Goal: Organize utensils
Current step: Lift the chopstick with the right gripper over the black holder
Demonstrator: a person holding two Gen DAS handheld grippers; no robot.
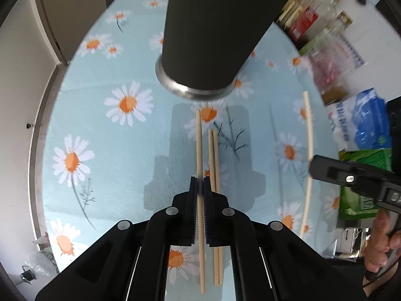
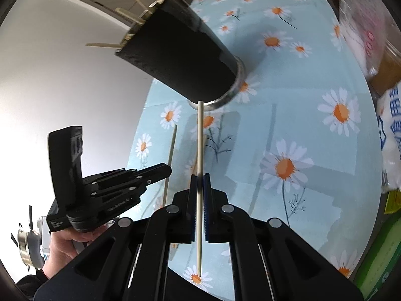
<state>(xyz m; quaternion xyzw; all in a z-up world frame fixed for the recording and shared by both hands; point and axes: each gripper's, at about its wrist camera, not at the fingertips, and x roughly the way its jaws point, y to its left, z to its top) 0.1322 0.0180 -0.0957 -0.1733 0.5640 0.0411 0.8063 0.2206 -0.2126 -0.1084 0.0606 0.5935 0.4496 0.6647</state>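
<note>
Step in hand: chopstick collection. Left gripper [image 1: 200,183], frame centre, clamps one chopstick [image 1: 199,145]; right gripper [image 2: 200,179] clamps another [image 2: 199,138]. Two chopsticks [image 1: 214,160] lie on the worktop [image 1: 100,115]. Next, judged: lift each into the black holder [image 1: 213,30], upper centre.

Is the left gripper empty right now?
No, the left gripper is shut on a wooden chopstick that runs lengthwise between its fingers.

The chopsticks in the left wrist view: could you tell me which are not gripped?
The touching pair on the tablecloth, right of the left gripper; its single chopstick sits between shut fingers.
</note>
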